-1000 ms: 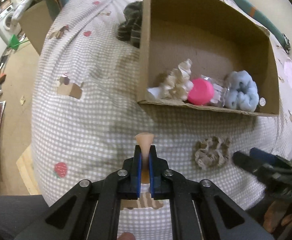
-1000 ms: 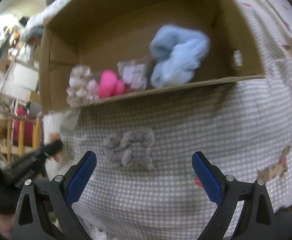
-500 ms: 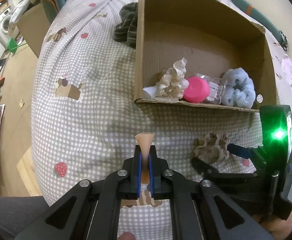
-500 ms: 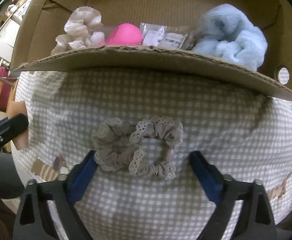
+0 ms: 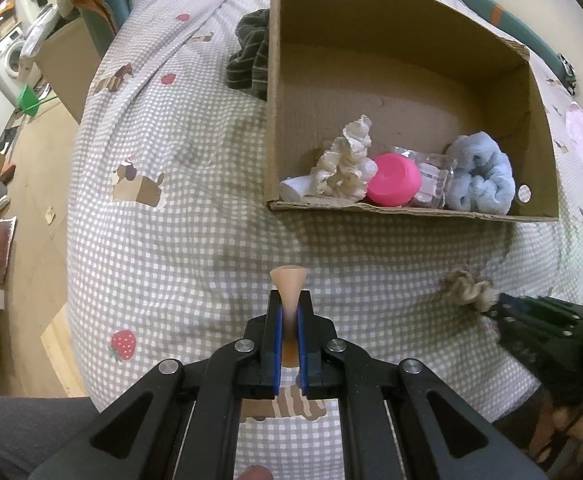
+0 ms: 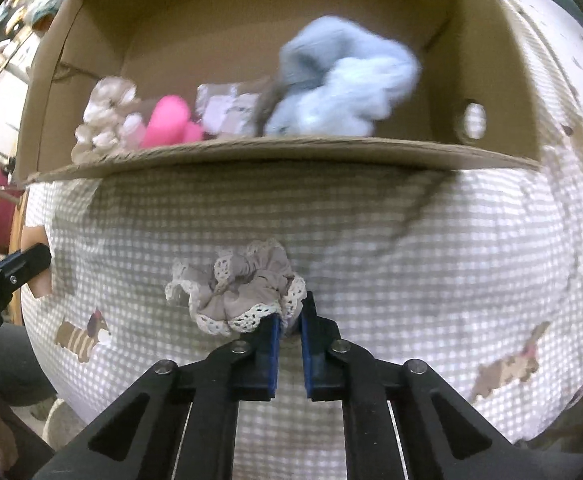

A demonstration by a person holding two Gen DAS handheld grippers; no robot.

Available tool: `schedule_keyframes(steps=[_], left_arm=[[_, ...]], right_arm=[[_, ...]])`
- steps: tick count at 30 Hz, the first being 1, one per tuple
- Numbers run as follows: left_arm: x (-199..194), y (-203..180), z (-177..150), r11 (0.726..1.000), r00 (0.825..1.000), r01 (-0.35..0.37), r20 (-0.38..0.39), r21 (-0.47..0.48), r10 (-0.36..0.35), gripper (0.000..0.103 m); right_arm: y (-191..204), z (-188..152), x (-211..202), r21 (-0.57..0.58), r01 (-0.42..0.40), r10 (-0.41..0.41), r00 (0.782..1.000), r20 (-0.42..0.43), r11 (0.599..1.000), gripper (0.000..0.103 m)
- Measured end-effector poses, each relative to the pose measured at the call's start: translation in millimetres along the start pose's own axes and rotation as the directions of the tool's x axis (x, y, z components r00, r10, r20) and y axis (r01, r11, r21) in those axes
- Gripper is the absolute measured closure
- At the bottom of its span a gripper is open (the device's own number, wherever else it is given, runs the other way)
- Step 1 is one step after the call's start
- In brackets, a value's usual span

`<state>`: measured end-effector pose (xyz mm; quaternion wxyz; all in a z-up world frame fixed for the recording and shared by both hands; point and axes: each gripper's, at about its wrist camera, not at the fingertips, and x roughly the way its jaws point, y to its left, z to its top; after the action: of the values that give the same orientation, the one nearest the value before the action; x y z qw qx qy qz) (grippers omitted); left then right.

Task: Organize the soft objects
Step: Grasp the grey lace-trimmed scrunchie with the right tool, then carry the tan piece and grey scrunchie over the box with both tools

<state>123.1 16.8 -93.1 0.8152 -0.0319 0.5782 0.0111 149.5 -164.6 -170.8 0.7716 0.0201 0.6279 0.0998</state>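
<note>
While left tongs [image 5: 288,312] pinch peach sponge [image 5: 288,280], right tongs [image 6: 289,324] clamp beige scrunchie [image 6: 243,288].

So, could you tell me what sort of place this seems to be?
Probably a bedroom in a lived-in home: a checked quilt with cartoon prints covers what looks like a bed, a washing machine stands beyond, and clothes are piled nearby.

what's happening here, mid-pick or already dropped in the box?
Mid-pick. The right gripper is shut on the edge of the beige lace scrunchie, which is not yet in the cardboard box. The left gripper is shut on a small peach sponge. The box already holds a blue scrunchie, a pink sponge and a cream scrunchie.
</note>
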Motion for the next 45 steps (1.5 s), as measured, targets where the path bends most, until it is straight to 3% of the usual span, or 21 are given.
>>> schedule_keyframes(steps=[7, 14, 20, 26, 31, 37, 41, 45], left_arm=[[-6.3, 2.5, -1.2, 0.999, 0.999, -0.023, 0.039, 0.027, 0.022, 0.097], [-34.0, 14.4, -3.1, 1.000, 0.995, -0.002, 0.103, 0.002, 0.002, 0.097], [-66.3, 16.9, 4.9, 0.993, 0.982, 0.113, 0.156, -0.027, -0.108, 0.097], [-96.8, 10.6, 22.0, 0.990, 0.966, 0.135, 0.225, -0.034, -0.124, 0.097], [-117.4, 5.1, 48.8, 0.990, 0.950, 0.137, 0.284, -0.017, -0.126, 0.097], [-116.5, 0.0, 78.5, 0.996, 0.940, 0.087, 0.330, 0.021, -0.089, 0.097], [-96.2, -3.4, 90.9, 0.996, 0.951, 0.093, 0.295, 0.017, -0.094, 0.097], [-83.2, -13.9, 100.9, 0.995, 0.951, 0.089, 0.294, 0.039, -0.097, 0.097]], right_arm=[[-19.8, -18.3, -29.0, 0.012, -0.095, 0.093, 0.992, 0.088, 0.995, 0.093], [-37.6, -38.1, -76.3, -0.001, -0.187, 0.184, 0.965, 0.188, 0.982, 0.093], [-35.8, -23.4, -120.6, -0.005, -0.265, 0.254, 0.918, 0.306, 0.964, 0.093], [-34.3, -11.3, -161.2, -0.005, -0.324, 0.296, 0.858, 0.420, 0.946, 0.093], [-36.4, 10.8, -185.9, -0.022, -0.344, 0.314, 0.827, 0.467, 0.939, 0.093], [-39.8, 40.7, -193.8, -0.034, -0.339, 0.310, 0.811, 0.496, 0.940, 0.093], [-42.0, 55.0, -183.9, -0.035, -0.343, 0.312, 0.802, 0.509, 0.939, 0.093], [-46.0, 58.2, -154.9, -0.005, -0.333, 0.292, 0.819, 0.493, 0.943, 0.093]])
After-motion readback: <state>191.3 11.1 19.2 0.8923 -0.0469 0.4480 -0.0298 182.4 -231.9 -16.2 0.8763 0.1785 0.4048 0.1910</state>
